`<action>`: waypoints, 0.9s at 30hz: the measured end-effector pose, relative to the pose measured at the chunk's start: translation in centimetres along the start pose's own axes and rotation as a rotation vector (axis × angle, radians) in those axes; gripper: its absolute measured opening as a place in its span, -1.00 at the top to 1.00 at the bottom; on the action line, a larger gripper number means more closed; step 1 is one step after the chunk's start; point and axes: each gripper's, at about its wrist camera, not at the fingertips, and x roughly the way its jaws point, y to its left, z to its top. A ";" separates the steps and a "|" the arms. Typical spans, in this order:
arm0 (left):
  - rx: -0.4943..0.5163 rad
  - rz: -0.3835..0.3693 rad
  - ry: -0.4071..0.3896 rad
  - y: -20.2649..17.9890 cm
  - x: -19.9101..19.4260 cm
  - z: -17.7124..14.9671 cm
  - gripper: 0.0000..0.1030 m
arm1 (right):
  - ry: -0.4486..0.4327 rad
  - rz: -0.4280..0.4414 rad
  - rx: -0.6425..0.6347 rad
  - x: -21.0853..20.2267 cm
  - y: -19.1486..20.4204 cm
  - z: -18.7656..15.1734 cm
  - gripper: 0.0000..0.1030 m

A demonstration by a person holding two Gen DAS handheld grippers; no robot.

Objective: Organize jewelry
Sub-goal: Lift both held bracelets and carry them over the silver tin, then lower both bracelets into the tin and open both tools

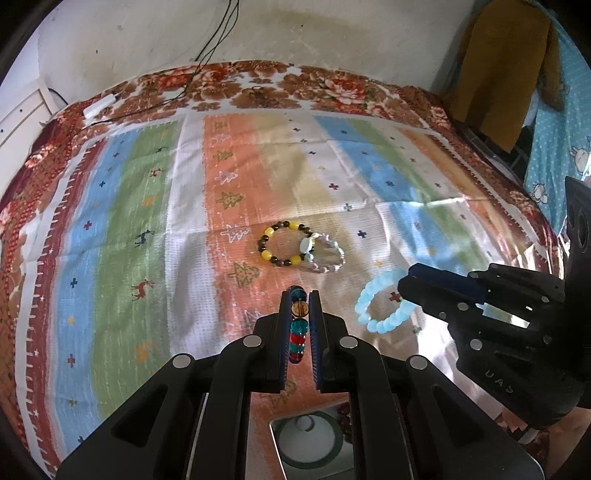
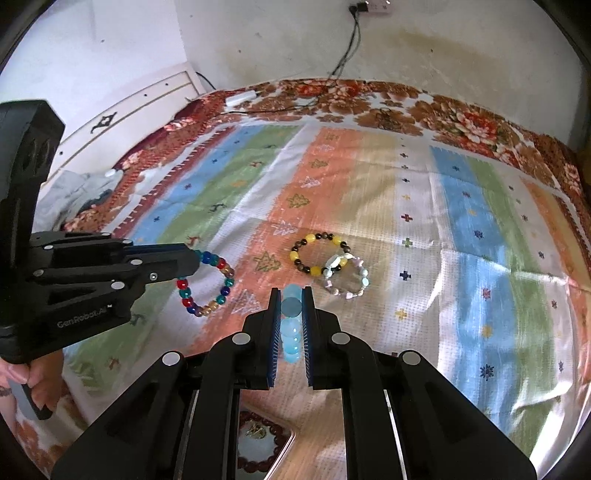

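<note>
My left gripper [image 1: 300,297] is shut on a bracelet of teal, red and amber beads [image 1: 297,332], held edge-on above the striped cloth; from the right wrist view the same multicoloured bracelet [image 2: 207,286] hangs from the left gripper [image 2: 194,262]. My right gripper [image 2: 291,295] is shut on a pale blue bead bracelet [image 2: 290,332]; in the left wrist view this pale blue bracelet [image 1: 373,306] hangs from the right gripper [image 1: 404,278]. On the cloth lie a yellow-and-dark bead bracelet [image 1: 282,243] and a pale pink-and-white bracelet [image 1: 328,254], touching each other.
The striped cloth [image 1: 122,221] covers a bed with a floral blanket [image 1: 332,85] at the far edge. Black cables [image 1: 218,33] hang down the wall onto it. A shiny tray [image 2: 258,439] with dark red beads sits below the right gripper. A hand [image 2: 26,373] grips the left tool.
</note>
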 end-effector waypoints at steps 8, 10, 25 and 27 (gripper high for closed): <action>0.010 -0.015 -0.025 -0.5 -1.6 -1.3 0.83 | -0.039 0.033 -0.016 -2.1 0.7 -0.1 0.77; 0.010 -0.022 -0.031 -0.6 -2.0 -1.5 0.83 | -0.047 0.042 -0.020 -2.5 0.9 -0.2 0.77; 0.032 -0.036 -0.056 -1.2 -3.8 -3.6 0.83 | -0.047 0.114 -0.045 -4.5 2.6 -2.0 0.77; 0.035 -0.037 -0.056 -1.3 -3.9 -3.9 0.83 | -0.042 0.119 -0.048 -4.8 2.7 -2.2 0.77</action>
